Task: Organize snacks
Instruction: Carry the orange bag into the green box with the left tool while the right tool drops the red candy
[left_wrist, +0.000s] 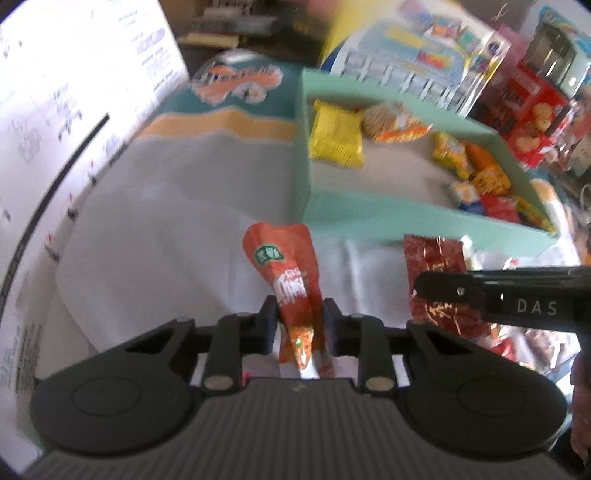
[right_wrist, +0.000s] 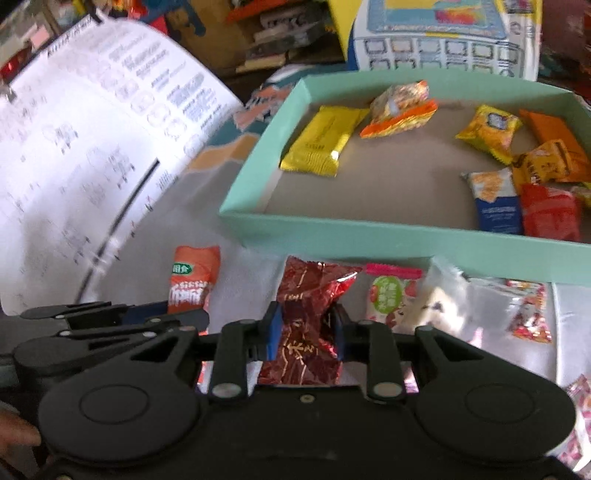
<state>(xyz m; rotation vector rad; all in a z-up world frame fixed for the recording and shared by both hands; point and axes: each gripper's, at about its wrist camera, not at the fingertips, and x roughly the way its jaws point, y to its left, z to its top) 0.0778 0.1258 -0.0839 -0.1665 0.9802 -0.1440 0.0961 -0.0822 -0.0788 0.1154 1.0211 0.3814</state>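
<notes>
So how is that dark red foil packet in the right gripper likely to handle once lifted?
The dark red foil packet is probably floppy: it crumples into a waist where the right gripper pinches it. It is likely light, since the free end stands up without sagging. The glossy foil may be slippery, so it could slide between the fingers.
</notes>
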